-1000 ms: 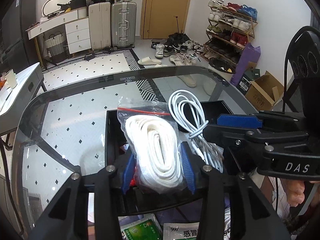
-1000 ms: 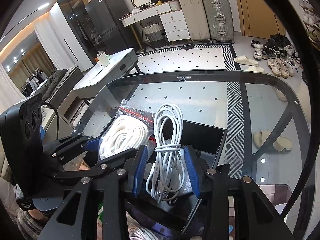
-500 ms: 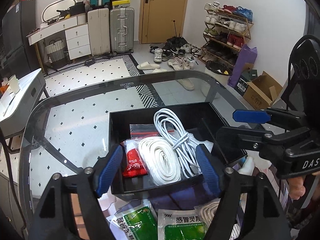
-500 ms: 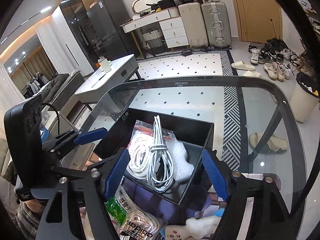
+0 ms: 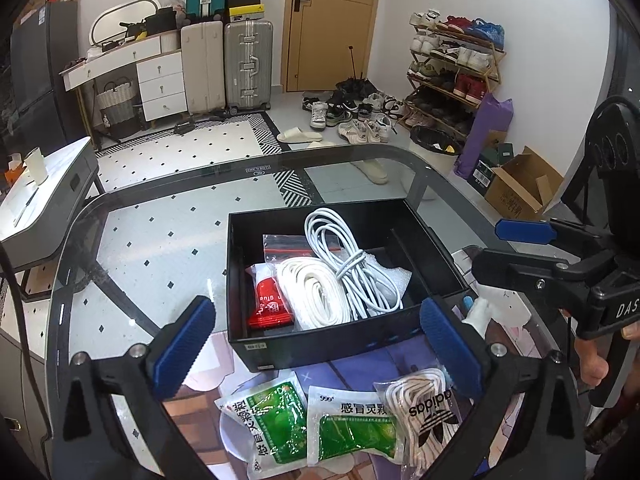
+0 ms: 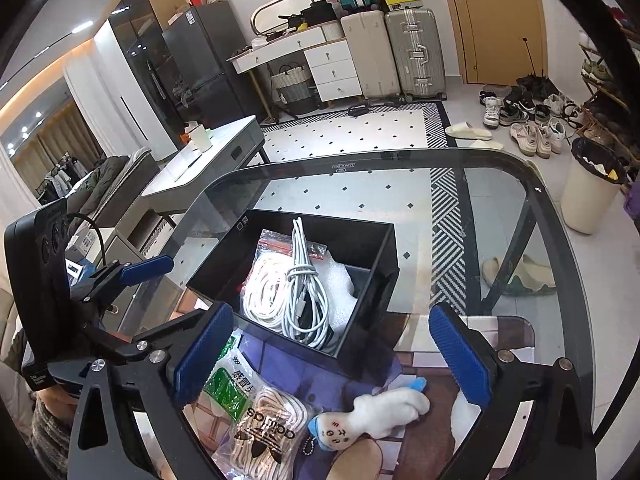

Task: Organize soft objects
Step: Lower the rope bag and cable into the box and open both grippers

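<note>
A black box (image 5: pixel 320 344) (image 6: pixel 368 308) stands on the glass table. In it lie a bagged white rope coil (image 5: pixel 316 296) (image 6: pixel 264 292), a white cable bundle (image 5: pixel 352 264) (image 6: pixel 300 284) and a red sachet (image 5: pixel 268 308). My left gripper (image 5: pixel 316 352) is open and empty, just short of the box's near wall. My right gripper (image 6: pixel 332 356) is open and empty, also short of the box. In front of the box lie two green medicine sachets (image 5: pixel 276 420) (image 5: pixel 356 428), an adidas bag of laces (image 5: pixel 428 412) (image 6: pixel 264 436) and a white plush keychain (image 6: pixel 376 416).
A patterned mat (image 6: pixel 516 344) lies under the box and loose items. The glass table's edge (image 5: pixel 248 168) curves round behind the box. The right gripper's body (image 5: pixel 580 276) is at the right of the left wrist view. A white side table (image 6: pixel 208 156) stands beyond the table.
Both grippers opened, leaving the rope bag and the cable bundle in the box, then drew back toward the near side of the table.
</note>
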`<state>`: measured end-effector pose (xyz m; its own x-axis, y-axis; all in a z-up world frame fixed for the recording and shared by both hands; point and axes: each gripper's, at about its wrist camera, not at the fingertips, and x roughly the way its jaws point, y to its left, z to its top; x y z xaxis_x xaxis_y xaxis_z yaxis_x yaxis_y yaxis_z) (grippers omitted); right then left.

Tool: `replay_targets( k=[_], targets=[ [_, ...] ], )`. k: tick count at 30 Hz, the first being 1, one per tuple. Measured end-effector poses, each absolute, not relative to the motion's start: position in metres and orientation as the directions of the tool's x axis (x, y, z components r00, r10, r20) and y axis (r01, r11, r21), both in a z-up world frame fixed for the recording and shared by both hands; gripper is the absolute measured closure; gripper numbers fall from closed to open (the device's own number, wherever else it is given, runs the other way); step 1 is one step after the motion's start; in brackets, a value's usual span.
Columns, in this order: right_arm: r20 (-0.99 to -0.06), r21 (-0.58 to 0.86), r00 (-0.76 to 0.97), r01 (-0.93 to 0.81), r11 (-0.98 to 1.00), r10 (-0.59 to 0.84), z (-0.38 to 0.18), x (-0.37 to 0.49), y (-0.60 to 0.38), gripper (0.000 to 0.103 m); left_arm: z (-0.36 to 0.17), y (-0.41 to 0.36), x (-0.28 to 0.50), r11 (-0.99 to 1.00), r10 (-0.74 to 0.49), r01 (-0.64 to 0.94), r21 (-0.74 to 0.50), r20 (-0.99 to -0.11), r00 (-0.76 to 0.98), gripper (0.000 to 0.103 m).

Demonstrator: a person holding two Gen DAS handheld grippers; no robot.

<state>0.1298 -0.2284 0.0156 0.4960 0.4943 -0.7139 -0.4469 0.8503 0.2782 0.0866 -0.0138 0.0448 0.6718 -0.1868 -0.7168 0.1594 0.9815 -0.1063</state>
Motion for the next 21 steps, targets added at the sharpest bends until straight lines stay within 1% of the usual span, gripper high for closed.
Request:
replay_targets(
  k=[5,21],
  targets=[
    [-0.724,0.281,0.501,-0.414,0.866,0.474,0.011,0.122,-0.24,0.003,0.044,-0.009,0.078,0.983,-0.184,0.133,-0.128,-0.716,0.674,0.0],
    [-0.771,0.311,0.474,-0.303,0.901,0.425,-0.016,0.104,-0.262,0.003,0.03,-0.004,0.054,0.985,-0.17,0.112,-0.127,-0.734,0.658,0.0]
  ],
)
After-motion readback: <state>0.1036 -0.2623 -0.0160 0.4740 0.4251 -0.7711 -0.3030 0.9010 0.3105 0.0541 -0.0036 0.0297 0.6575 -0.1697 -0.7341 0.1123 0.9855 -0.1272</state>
